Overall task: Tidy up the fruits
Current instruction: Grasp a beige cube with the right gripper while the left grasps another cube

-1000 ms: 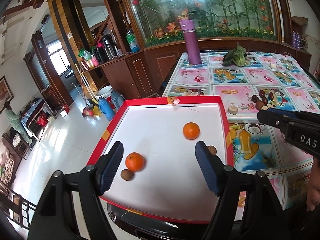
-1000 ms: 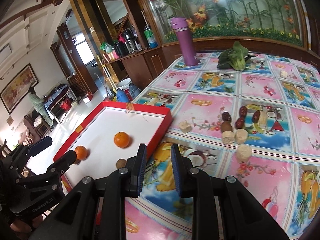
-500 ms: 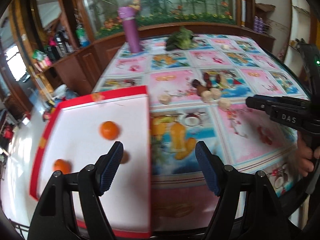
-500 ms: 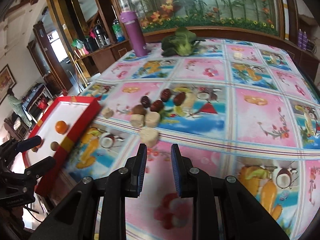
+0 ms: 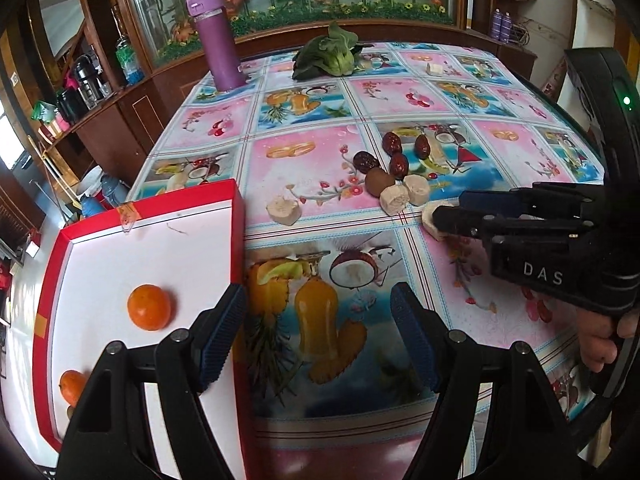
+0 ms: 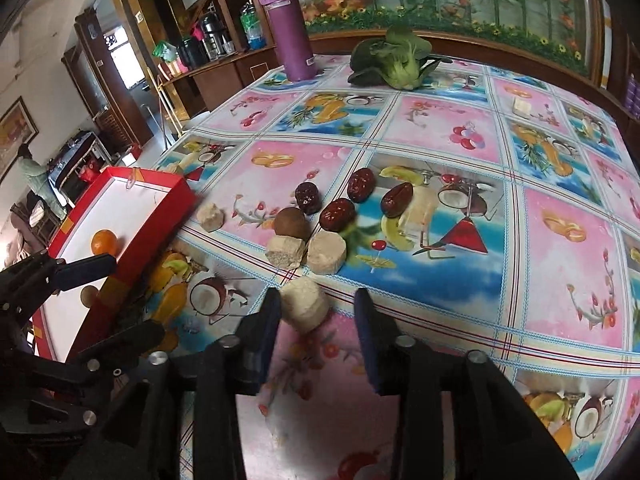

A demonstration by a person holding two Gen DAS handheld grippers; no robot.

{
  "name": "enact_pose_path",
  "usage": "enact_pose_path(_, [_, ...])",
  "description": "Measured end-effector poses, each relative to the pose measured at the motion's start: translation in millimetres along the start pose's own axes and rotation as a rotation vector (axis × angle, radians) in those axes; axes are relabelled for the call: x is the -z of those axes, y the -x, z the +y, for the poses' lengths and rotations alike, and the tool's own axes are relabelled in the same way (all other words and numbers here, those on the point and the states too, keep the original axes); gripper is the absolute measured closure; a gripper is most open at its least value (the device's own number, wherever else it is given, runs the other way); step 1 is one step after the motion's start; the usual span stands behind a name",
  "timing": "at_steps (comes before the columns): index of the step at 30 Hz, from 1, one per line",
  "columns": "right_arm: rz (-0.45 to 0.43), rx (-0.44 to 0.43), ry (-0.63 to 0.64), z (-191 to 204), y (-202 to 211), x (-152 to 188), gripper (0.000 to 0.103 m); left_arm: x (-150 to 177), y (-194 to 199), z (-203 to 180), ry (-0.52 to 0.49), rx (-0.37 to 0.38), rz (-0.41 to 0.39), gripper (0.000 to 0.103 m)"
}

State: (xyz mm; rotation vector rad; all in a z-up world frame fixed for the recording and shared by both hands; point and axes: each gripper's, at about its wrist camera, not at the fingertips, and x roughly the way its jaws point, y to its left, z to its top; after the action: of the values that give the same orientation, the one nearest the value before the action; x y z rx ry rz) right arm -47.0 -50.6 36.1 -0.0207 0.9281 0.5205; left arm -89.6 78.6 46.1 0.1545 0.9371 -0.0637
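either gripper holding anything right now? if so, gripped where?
Nothing held. Left gripper is open over bare tablecloth. Right gripper is open around a pale round chunk, not clamped.

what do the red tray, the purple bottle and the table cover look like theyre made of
Red tray: probably cardboard, with matte white inside, thin folded walls and taped edges. Purple bottle: looks like coated metal or plastic with a smooth satin sheen; cannot tell which. Table cover: likely glossy printed vinyl, given its glare.

The table (image 6: 440, 128) bears a red tray (image 5: 236, 208), dates (image 6: 362, 190), a flask (image 6: 290, 32) and greens (image 6: 394, 62).
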Motion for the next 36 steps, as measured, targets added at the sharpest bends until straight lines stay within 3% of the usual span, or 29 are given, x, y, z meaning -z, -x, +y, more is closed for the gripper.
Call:
enact_pose_path(7, [0.0,0.045,0.079,11.0,-10.5,4.0,0.064,-21.6,-12.7,-0.9,0.014,0.032,0.002,0.028])
enact_pose_path(11, [-0.013,0.022,0.065,5.2,-11.2,2.8,0.087,-34.9,-21.8,0.3,0.031,0.04,0.009,0.028])
enact_pose_path(21, [-0.067,0.04,-0.183,-47.2,7.4,-3.5,0.087,-55.3,-49.5,-23.6,0.013,0.13,0.047,0.029])
enact_pose_path(27, [-0.092,0.041,-0.225,-55.5,15.7,-4.0,0.087,-61.8,-65.7,-31.4,0.035,0.152,0.082,0.044])
enact_pose_path(30, [-0.104,0.039,-0.229,-56.9,19.5,-3.9,0.087,-63.3,-75.1,-31.8,0.046,0.154,0.099,0.06])
enact_pose_path(36, [-0.108,0.041,-0.231,-57.5,19.2,-5.5,0.087,-66.8,-78.1,-33.7,0.042,0.157,0.071,0.071])
